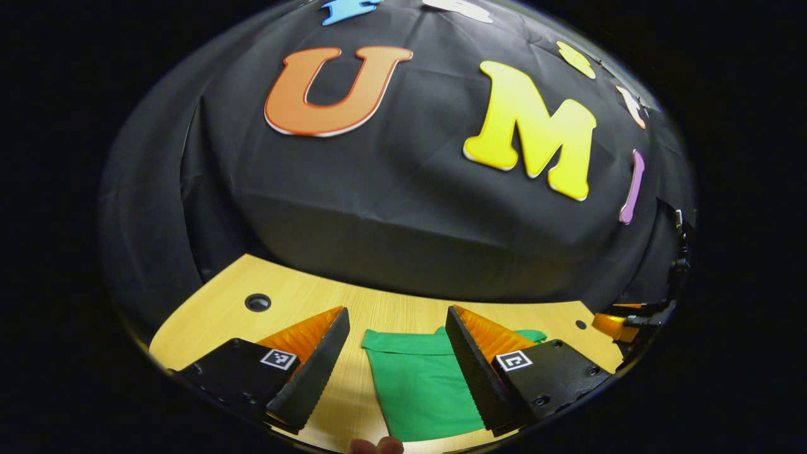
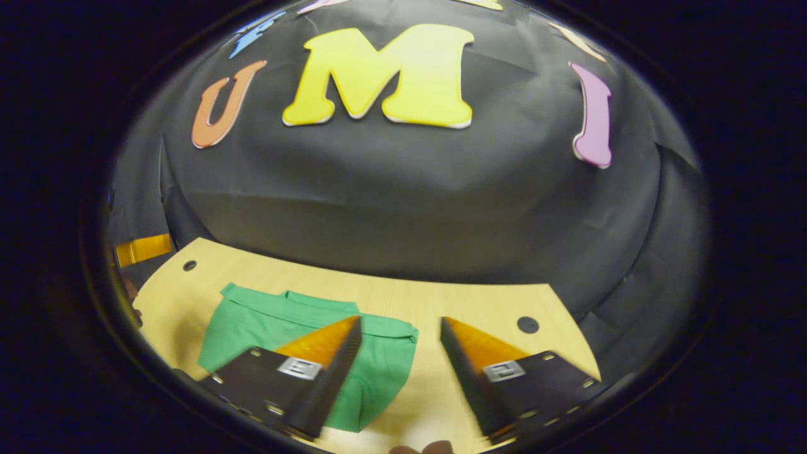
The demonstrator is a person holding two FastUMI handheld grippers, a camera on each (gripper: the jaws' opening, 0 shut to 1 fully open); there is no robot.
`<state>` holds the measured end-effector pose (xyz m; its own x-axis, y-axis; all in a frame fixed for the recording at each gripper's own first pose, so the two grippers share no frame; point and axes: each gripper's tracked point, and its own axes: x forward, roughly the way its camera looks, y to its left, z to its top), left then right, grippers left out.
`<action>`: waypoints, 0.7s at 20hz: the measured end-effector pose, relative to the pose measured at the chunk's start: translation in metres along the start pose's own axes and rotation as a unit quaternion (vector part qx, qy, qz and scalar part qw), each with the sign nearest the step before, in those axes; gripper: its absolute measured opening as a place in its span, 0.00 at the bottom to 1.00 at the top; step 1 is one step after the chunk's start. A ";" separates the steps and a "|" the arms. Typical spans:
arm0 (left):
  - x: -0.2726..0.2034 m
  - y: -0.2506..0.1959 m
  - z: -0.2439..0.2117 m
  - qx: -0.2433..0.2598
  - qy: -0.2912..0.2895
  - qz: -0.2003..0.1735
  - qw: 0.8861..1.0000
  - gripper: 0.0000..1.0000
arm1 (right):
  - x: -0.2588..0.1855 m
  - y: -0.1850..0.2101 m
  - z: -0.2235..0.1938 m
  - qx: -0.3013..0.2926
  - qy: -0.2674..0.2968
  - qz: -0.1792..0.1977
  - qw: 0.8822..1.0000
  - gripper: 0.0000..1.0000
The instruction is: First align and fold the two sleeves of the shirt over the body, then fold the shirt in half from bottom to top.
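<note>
Left tool (image 1: pixel 397 359) stands with its two fingers wide apart and nothing between them, raised above the wooden worktop (image 1: pixel 208 321). Just ahead of it, in the gap between the fingers and running under the right-hand one, lies the green shirt (image 1: pixel 419 384), folded into a compact flat rectangle with a straight folded edge on the far side. A round hole (image 1: pixel 257 302) in the worktop sits ahead and to the left of this tool, and a smaller one (image 1: pixel 580 324) ahead to its right. At the far right edge of the left gripper view part of the other tool shows, well apart from the shirt. A fingertip (image 1: pixel 378 446) of the person holding the tool peeks in at the bottom edge.

Right tool (image 2: pixel 398 362) is likewise spread open and empty above the worktop (image 2: pixel 479 302). The shirt (image 2: pixel 265 328) lies ahead and to its left, partly hidden behind its left-hand finger; the right-hand finger stands over bare wood. A dark hole (image 2: pixel 528 325) lies ahead to its right.
</note>
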<state>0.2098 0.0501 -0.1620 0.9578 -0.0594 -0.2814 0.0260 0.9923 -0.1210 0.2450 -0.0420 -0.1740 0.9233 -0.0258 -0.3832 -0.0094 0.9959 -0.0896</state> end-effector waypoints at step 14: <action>-0.193 -0.057 0.092 0.038 -0.107 0.033 0.993 0.98 | -0.217 0.028 0.116 0.027 -0.166 0.016 0.986 0.96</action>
<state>0.0501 0.0145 -0.0133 0.9968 0.0225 -0.0763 -0.0251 0.9991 -0.0337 0.0886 0.0012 0.0138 0.9976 0.0271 -0.0631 -0.0291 0.9991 -0.0299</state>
